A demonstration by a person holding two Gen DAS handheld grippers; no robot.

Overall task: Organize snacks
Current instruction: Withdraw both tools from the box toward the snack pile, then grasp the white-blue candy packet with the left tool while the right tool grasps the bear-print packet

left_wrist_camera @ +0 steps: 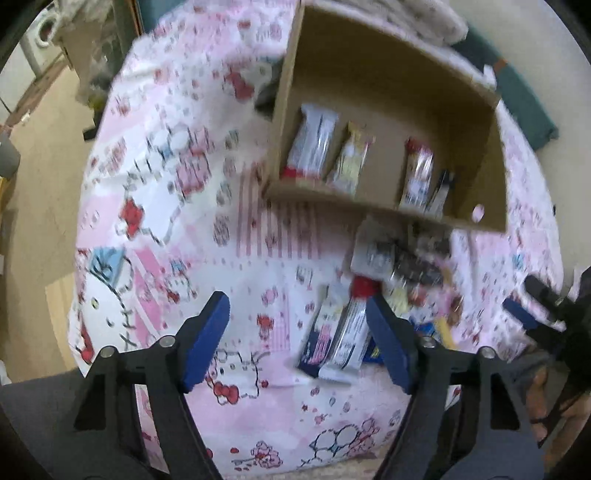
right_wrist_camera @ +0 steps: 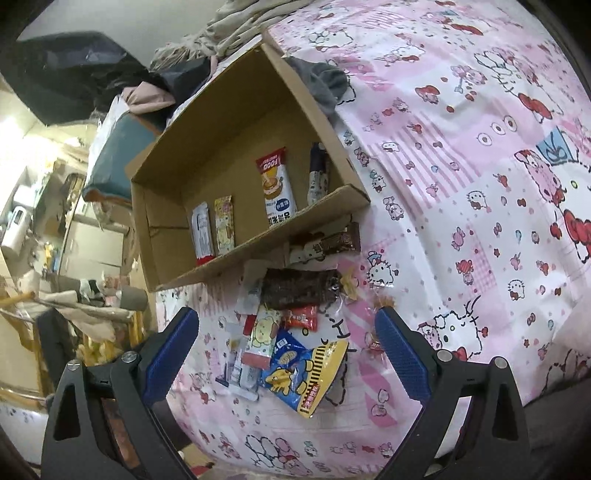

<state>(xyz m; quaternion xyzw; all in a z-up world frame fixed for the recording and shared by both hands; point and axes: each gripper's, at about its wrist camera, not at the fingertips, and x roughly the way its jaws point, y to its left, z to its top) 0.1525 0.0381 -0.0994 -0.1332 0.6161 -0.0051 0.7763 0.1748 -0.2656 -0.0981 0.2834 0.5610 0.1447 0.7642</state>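
A cardboard box (left_wrist_camera: 306,192) (right_wrist_camera: 236,254) lies open on a pink cartoon-print sheet (left_wrist_camera: 177,206) (right_wrist_camera: 461,184), with several snack packets lined up inside. Loose snacks lie heaped in front of it: a white-and-red bar (left_wrist_camera: 347,343), a dark packet (right_wrist_camera: 299,288), a blue-and-yellow chip bag (right_wrist_camera: 303,369). My left gripper (left_wrist_camera: 297,332) hangs open over the sheet; the white bar lies just inside its right finger (left_wrist_camera: 388,347), with no pad pressing on it. My right gripper (right_wrist_camera: 286,350) stands open above the heap, with the chip bag between its fingers and untouched.
Rumpled clothes (right_wrist_camera: 229,29) and a teal cushion (left_wrist_camera: 524,107) lie behind the box. A grey cloth (right_wrist_camera: 325,85) rests at the box's far corner. Bare floor (left_wrist_camera: 40,155) runs along the bed's left edge. Part of the other gripper (left_wrist_camera: 532,306) shows at the right rim.
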